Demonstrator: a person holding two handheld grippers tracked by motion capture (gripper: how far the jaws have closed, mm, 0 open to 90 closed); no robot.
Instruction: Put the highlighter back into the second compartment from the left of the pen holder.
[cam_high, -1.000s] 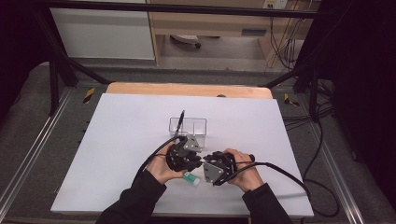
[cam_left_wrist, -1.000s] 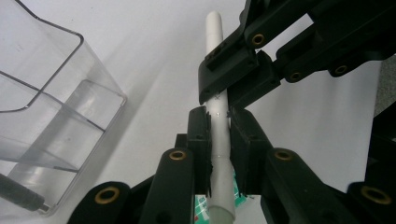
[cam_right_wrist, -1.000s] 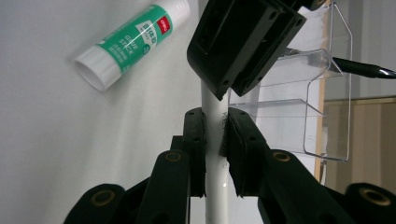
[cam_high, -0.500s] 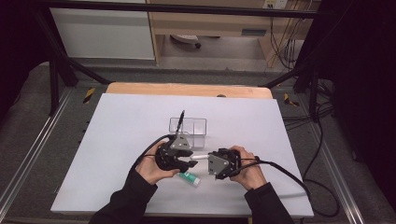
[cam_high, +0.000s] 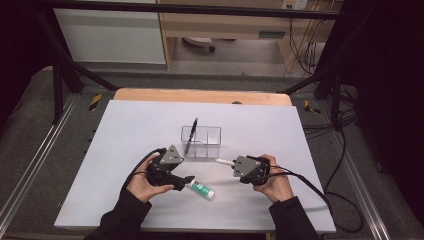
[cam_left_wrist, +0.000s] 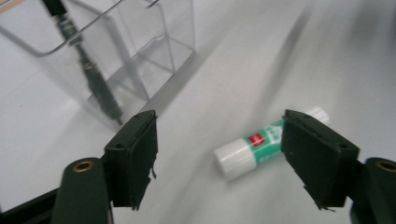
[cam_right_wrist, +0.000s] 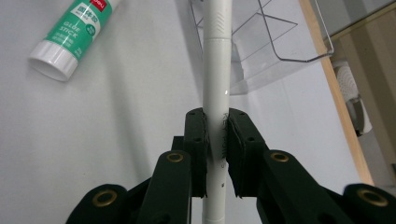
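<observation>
White tabletop, clear organizer partly filled: one pen in, a white pen and a glue stick left.

On the white table (cam_high: 125, 130) a clear two-compartment organizer (cam_high: 201, 141) is seen with a black pen (cam_high: 190, 136) already leaning in its left compartment. The glue stick (cam_high: 202, 189) is left lying flat on the table, between but untouched by the spread jaws of the left gripper (cam_high: 186, 181), which have just been opening. A white pen (cam_right_wrist: 215, 70) is clamped in the right gripper (cam_right_wrist: 215, 154), held level and pointed toward the organizer, just short of it. Both items are judged as yet to be placed inside.
</observation>
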